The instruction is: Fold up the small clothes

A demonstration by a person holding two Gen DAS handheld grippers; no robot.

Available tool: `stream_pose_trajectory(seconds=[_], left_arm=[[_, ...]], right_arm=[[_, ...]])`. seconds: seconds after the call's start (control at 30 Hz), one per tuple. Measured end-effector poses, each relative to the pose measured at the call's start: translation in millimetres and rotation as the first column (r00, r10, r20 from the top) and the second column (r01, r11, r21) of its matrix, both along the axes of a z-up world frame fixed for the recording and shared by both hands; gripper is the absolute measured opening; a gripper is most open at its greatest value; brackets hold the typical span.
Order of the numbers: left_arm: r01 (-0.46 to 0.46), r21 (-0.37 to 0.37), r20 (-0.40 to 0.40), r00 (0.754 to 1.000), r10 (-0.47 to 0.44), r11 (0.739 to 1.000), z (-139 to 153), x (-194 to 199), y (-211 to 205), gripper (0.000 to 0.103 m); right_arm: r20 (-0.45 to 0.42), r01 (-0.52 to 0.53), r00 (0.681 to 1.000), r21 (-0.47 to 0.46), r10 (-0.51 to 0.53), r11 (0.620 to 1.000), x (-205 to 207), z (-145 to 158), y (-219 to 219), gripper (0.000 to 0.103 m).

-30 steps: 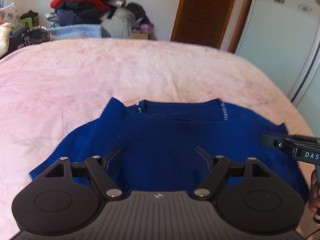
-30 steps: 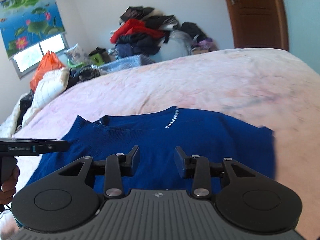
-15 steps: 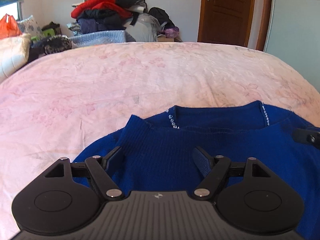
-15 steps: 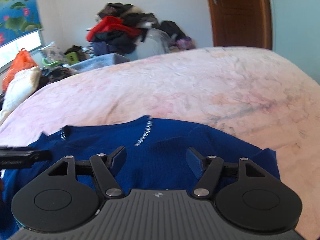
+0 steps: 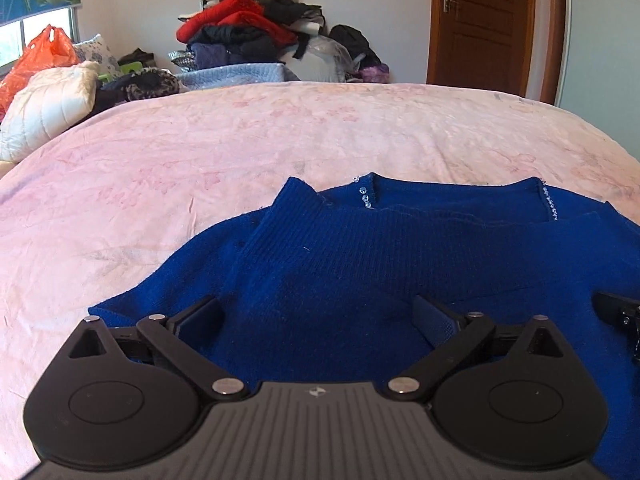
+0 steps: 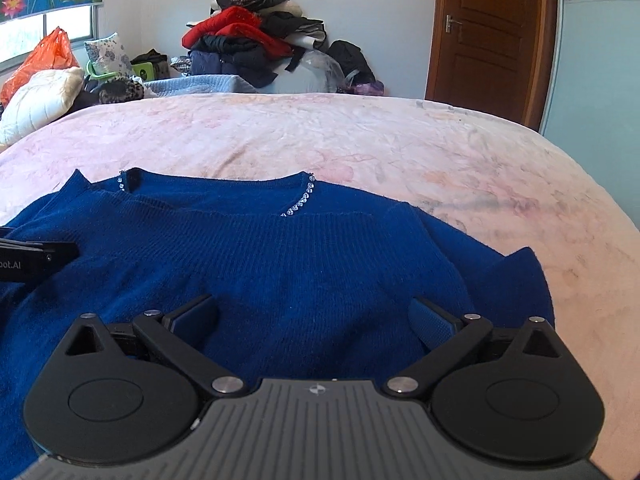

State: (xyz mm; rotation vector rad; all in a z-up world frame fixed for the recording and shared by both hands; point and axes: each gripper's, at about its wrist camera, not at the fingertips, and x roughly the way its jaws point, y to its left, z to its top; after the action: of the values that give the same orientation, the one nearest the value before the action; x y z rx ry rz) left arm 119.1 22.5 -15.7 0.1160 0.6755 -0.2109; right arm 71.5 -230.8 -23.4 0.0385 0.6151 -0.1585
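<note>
Two grippers are mine, one in each hand, both low over a blue sweater that lies spread on the pink bed. My left gripper has its jaws wide apart; they have just been opening, and nothing sits between them but the knit lying below, which the pads do not press. My right gripper stands the same way: jaws spread wide, just opened further, with only the flat sweater under the gap. In the left view the sweater fills the near half, its neckline at 12 o'clock from my fingers, trimmed with small clear beads along the collar edge; a folded-in sleeve or side panel lies across the body from 10 o'clock, its ribbed cuff corner pointing up near the collar. The black tip of my right gripper shows at 3 o'clock, over the cloth. In the right view the bead trim runs at 12 o'clock, a folded corner of the sweater sticks out at 2 o'clock toward the bed's bare sheet, and my left gripper's black body enters at 9 o'clock. Beyond the bed, at 11 o'clock, sits a heap of clothes; a wooden door stands at 1 o'clock, and a white pillow and orange bag lie at 10 o'clock.
</note>
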Motion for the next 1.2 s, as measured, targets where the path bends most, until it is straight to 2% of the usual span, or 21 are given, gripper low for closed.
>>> stream_pose_trajectory(seconds=[0.47,0.77,1.0,1.2], left_arm=[[-0.044,-0.012,0.038,0.998,0.044,0.999,-3.9,-8.6,-2.2,0.103],[-0.050,0.053,0.088,0.995,0.045,0.997,-4.2,-15.4,-11.4,0.103],[-0.046,-0.006,0.049,0.998,0.046,0.999,-4.2,-12.2,-3.9,0.103],[-0.046,-0.007,0.050,0.998,0.047,0.999,-4.5,-13.0,-3.4,0.103]], right_arm=[[0.005,0.003,1.000,0.001,-0.003,1.000,1.8,-3.1,0.6,0.103],[0.006,0.020,1.000,-0.030,-0.020,0.999,-2.3,-3.3,6.1,0.103],[0.007,0.039,0.999,-0.013,-0.039,0.999,-7.4,-4.6,6.8,0.103],[0.007,0.037,0.999,0.011,-0.037,0.999,-7.7,-5.7,4.2,0.103]])
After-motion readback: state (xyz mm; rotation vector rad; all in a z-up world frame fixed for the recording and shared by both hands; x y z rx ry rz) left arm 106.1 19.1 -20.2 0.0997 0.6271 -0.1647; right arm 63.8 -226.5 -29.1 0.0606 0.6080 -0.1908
